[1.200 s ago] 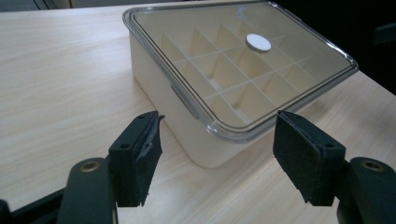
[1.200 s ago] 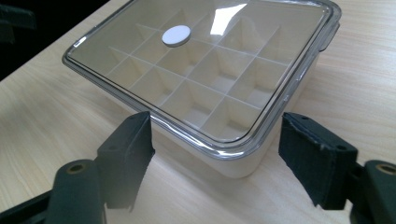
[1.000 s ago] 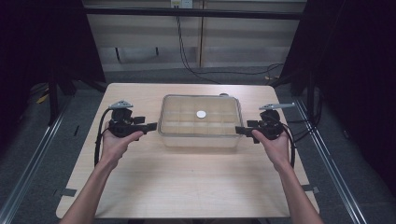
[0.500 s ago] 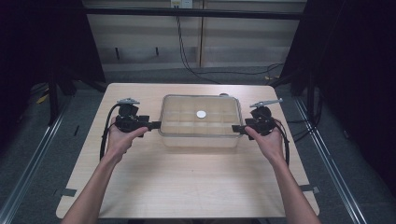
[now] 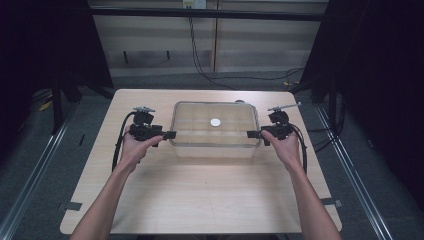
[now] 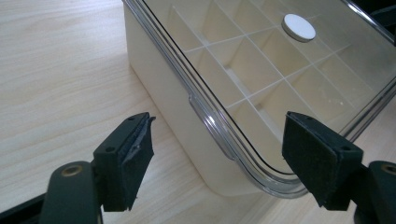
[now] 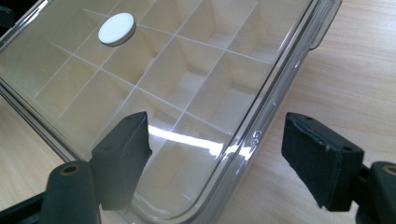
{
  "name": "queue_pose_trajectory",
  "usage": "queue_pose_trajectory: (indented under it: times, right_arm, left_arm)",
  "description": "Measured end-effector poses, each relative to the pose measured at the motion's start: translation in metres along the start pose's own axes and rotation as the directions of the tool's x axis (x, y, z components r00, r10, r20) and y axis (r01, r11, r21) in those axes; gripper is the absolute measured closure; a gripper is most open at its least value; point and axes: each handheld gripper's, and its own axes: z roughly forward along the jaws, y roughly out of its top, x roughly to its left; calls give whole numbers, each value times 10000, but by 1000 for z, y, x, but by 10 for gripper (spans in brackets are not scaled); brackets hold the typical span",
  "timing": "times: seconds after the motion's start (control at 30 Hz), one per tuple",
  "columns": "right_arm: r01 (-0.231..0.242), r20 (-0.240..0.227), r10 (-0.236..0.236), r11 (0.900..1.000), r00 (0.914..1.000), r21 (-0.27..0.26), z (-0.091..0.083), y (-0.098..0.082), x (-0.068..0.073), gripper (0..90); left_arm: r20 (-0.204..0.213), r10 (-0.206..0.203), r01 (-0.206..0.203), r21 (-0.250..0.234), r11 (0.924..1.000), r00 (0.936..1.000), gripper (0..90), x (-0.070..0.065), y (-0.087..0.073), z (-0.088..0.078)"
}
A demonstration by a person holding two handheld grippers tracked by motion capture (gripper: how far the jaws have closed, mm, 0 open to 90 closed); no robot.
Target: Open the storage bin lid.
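Holds the left gripper [image 5: 170, 134] and the right gripper [image 5: 251, 134] level at the two short ends of the divided box [image 5: 215, 145], mirrored, presumably to take it evenly from both sides rather than tip it. Finds the box standing in the middle of the wooden table [image 5: 200, 200], well clear of every edge, with its clear lid [image 5: 200, 112] on, a white round knob [image 5: 215, 122] at the lid's centre and nothing visible in the compartments. Keeps both pairs of jaws wide apart, having just been opening them further, with nothing clamped; seems meant to make room for the lid's thick rim. Brackets, in the left gripper view, the box's near corner and the small tab [image 6: 212, 135] on the lid's edge, one pad over bare table, the other over the lid, neither touching. Straddles, in the right gripper view, the lid's rounded rim [image 7: 261, 126] likewise, one pad above the lid, the other above the table, apart from both. Points each gripper inward and slightly down, probably to bring the pads onto the rim before closing. Cannot tell whether the lid alone or the whole box is the aim.
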Motion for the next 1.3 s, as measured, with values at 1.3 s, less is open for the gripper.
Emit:
queue_pose_trajectory:
  times: [1.3]
  right_arm:
    - [-467, -479, 480, 9985, 9977, 268, 26, 8, -4, 132]
  left_arm:
    - [670, 4, -72, 1005, 9949, 9978, 159, -14, 14, 34]
